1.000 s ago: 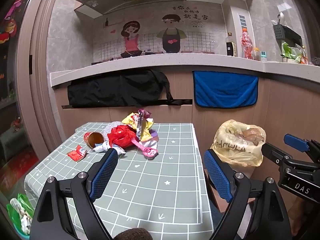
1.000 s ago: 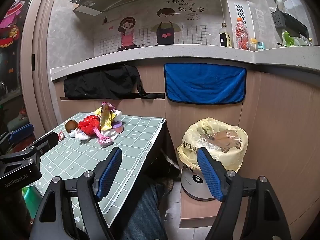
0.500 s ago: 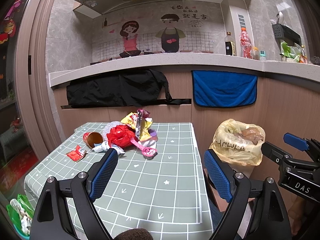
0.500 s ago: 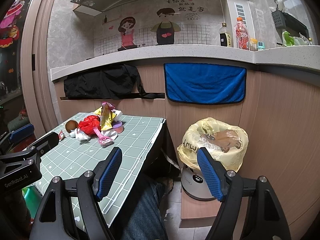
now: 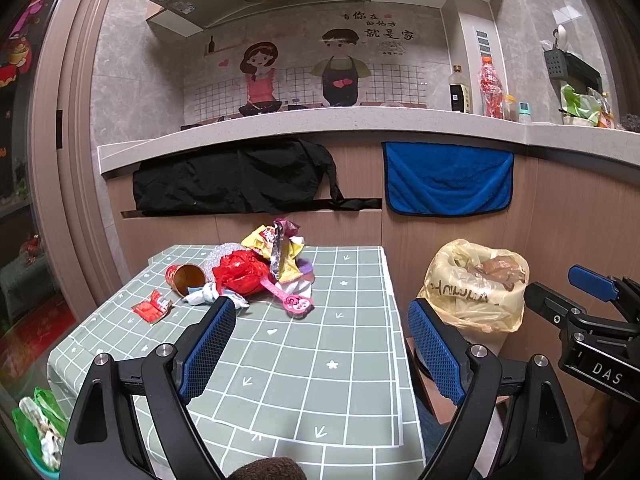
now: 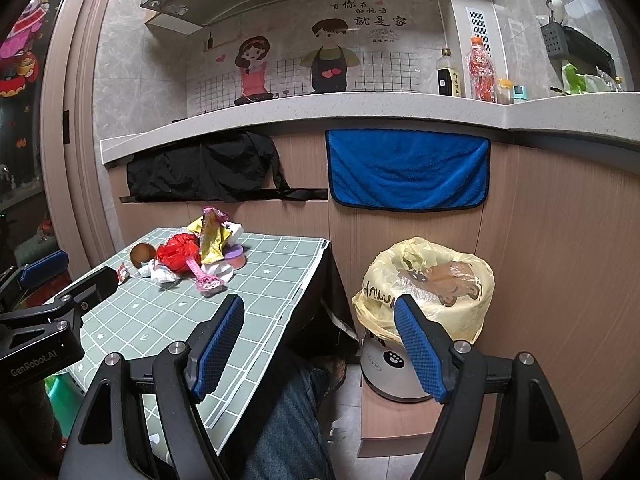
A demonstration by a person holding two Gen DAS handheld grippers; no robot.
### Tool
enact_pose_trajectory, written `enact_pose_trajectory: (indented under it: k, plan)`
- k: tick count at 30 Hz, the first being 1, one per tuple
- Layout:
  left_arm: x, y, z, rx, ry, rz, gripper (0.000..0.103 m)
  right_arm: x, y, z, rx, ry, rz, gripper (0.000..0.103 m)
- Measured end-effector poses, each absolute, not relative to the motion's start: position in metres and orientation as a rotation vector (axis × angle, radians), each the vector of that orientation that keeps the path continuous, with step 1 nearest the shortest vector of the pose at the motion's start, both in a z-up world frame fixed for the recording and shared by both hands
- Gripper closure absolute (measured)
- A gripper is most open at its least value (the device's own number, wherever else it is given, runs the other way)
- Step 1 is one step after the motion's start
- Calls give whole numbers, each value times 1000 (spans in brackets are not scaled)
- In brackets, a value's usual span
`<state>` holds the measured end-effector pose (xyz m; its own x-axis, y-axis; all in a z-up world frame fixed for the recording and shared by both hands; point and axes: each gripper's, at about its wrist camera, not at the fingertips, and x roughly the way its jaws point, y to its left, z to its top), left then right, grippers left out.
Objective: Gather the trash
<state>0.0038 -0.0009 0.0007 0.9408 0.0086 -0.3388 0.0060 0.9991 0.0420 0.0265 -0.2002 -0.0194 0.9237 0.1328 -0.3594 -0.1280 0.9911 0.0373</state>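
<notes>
The trash [image 5: 256, 268] lies heaped at the far left of the surface [image 5: 320, 360]: a red bag [image 5: 240, 272], a tipped cup [image 5: 185, 278], upright wrappers [image 5: 280, 252], a pink scoop [image 5: 290, 298], and a small red packet [image 5: 152, 306] lying apart on the left. The bin [image 6: 424, 304], lined with a yellow bag, stands on the floor just right of the surface, likely so each piece can be carried straight across and dropped in.

The left claw [image 5: 320, 344] hangs level above the near part of the surface, spread wide and empty, aimed at the heap but well short of it. The right claw [image 6: 320, 340] is also spread and empty, held level off the surface's right edge, its right finger [image 6: 420, 344] in line with the bin. Collection seems not yet begun.
</notes>
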Motion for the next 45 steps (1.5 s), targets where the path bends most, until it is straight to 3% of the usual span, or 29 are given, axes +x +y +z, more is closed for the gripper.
enact_pose_trajectory:
  k: [45]
  plan:
    - [-1,-1,6,30,338,2,15,20,-200,-8,10,365,140,28]
